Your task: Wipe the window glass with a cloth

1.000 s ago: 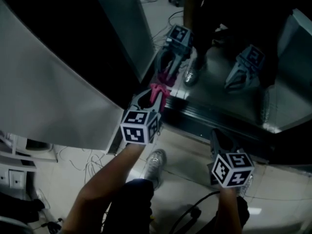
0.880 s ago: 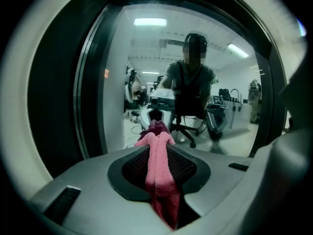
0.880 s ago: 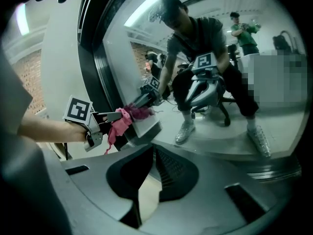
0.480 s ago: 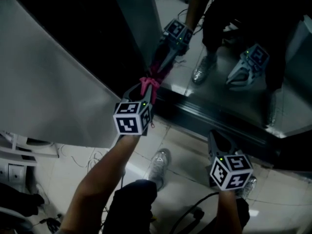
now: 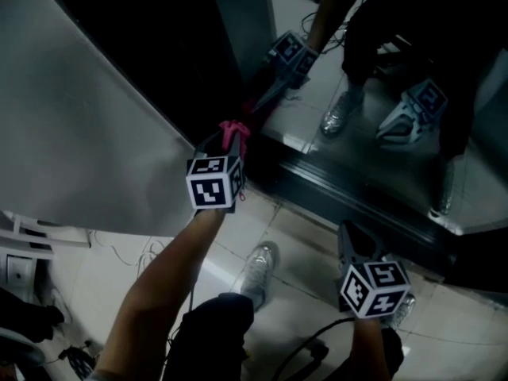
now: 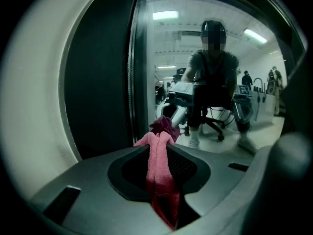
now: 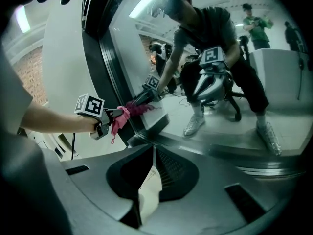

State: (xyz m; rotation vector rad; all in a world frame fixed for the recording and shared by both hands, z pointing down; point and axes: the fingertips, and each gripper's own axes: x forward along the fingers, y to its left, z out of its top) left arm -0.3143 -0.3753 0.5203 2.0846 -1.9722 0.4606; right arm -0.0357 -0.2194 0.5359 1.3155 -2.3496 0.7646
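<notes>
My left gripper (image 5: 230, 139) is shut on a pink cloth (image 5: 233, 132), and the cloth's bunched tip presses against the window glass (image 5: 357, 94) close to its dark left frame. In the left gripper view the cloth (image 6: 159, 165) runs up between the jaws of the left gripper (image 6: 159, 142) to the glass (image 6: 215, 48), where its darker reflection meets it. From the right gripper view, the left gripper (image 7: 111, 118) and cloth (image 7: 121, 114) show at the pane's lower left. My right gripper (image 5: 348, 235) hangs low by the sill, away from the glass, with its jaws (image 7: 152, 151) shut and nothing held.
A dark sill (image 5: 349, 193) runs along the bottom of the glass. A grey wall panel (image 5: 79, 133) fills the left. On the tiled floor are the person's shoe (image 5: 255, 270) and cables (image 5: 313, 348). The glass reflects both grippers and the person.
The left gripper has slid the pink cloth leftward and farther along the glass toward the frame. The right gripper has stayed low near the sill.
</notes>
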